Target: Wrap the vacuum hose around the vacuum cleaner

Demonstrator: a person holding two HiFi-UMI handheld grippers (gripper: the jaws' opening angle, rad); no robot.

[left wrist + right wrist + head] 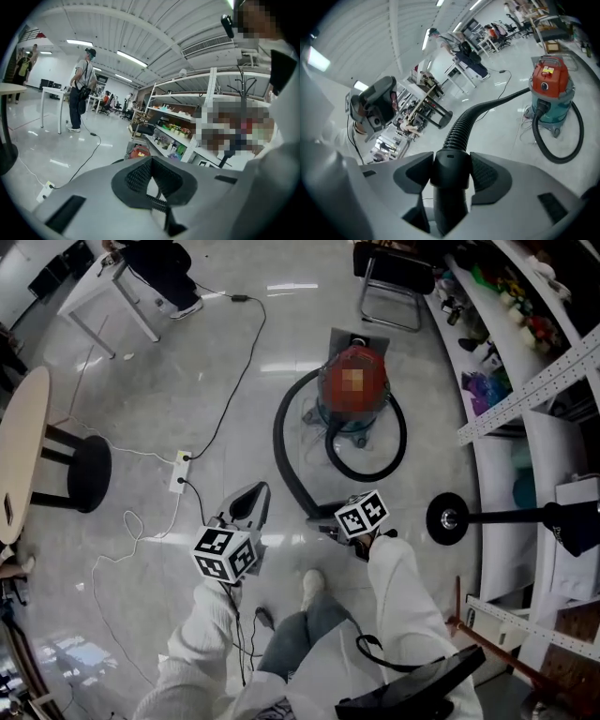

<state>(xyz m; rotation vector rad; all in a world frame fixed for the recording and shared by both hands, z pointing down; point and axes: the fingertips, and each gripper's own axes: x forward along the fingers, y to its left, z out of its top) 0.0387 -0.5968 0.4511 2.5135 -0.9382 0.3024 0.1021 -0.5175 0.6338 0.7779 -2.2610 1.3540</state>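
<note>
Fingers (487, 174) of the right gripper (450, 171) pinch the vacuum hose (461, 124); the left gripper (152, 182) has fingers pressed together.

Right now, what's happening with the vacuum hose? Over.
Right gripper shut on hose end. Left gripper shut, empty. Hose curves along floor to vacuum, not wrapped yet. Round stand base close by on right.
</note>
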